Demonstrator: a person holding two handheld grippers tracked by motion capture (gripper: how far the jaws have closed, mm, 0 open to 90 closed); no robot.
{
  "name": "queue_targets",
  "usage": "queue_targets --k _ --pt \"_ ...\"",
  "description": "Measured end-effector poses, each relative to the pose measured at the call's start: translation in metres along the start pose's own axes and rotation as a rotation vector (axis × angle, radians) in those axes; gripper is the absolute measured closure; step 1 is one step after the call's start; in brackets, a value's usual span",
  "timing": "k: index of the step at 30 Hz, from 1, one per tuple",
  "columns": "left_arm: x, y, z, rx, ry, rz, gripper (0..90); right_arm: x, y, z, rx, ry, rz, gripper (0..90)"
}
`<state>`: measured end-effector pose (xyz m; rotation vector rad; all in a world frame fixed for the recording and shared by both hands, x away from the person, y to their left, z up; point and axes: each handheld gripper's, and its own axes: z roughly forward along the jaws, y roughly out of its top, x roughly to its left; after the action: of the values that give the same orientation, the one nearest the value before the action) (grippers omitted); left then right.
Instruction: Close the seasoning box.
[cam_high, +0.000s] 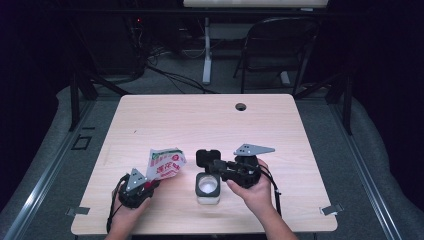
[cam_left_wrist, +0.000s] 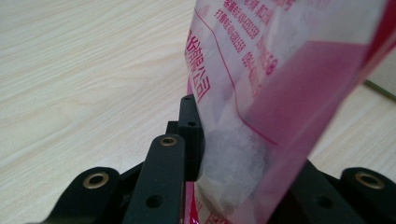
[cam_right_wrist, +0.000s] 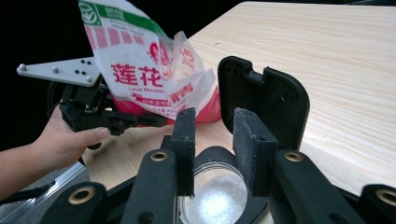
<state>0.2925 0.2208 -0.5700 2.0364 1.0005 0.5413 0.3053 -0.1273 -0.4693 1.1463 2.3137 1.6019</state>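
Note:
A red, white and green printed bag (cam_high: 166, 164) of white powder is held up off the table, my left gripper (cam_high: 149, 184) shut on its lower corner. In the left gripper view the bag (cam_left_wrist: 280, 70) sits between the jaws, pressed by the left pad (cam_left_wrist: 190, 135). A clear jar (cam_high: 207, 194) holding white powder stands at the table's front centre, its black hinged lid (cam_high: 207, 156) flipped up. My right gripper (cam_high: 215, 166) hovers over the jar's mouth, open. In the right gripper view the right gripper (cam_right_wrist: 217, 128) has nothing between its pads, with the jar (cam_right_wrist: 219, 198) below, the lid (cam_right_wrist: 275, 98) behind, and the bag (cam_right_wrist: 149, 70) and left gripper (cam_right_wrist: 135, 120) at left.
The wooden table (cam_high: 200, 120) has a cable hole (cam_high: 241, 106) near its far edge. A folding chair (cam_high: 280, 35) and cables are on the floor beyond the table. The person's hands come in at the front edge.

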Motion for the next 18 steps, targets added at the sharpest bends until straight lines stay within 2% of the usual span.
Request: queue_targets --k 4,12,13,14,18 --pt "0.002 0.001 -0.001 -0.003 -0.002 -0.012 78.1 0.0 -0.001 -0.001 0.002 -0.002 0.001 69.4" --pt "0.014 0.0 -0.005 -0.027 0.04 -0.056 78.1 -0.003 -0.001 -0.003 -0.006 -0.01 0.009 68.9" --pt "0.019 -0.001 -0.008 -0.036 0.061 -0.077 78.1 -0.005 0.0 -0.004 -0.01 -0.007 0.014 68.7" --pt "0.019 -0.001 -0.008 -0.036 0.061 -0.077 78.1 -0.005 0.0 -0.004 -0.01 -0.007 0.014 68.7" --pt "0.03 -0.004 -0.016 -0.049 0.141 -0.107 78.1 -0.006 0.0 -0.006 -0.018 -0.013 0.024 68.4"
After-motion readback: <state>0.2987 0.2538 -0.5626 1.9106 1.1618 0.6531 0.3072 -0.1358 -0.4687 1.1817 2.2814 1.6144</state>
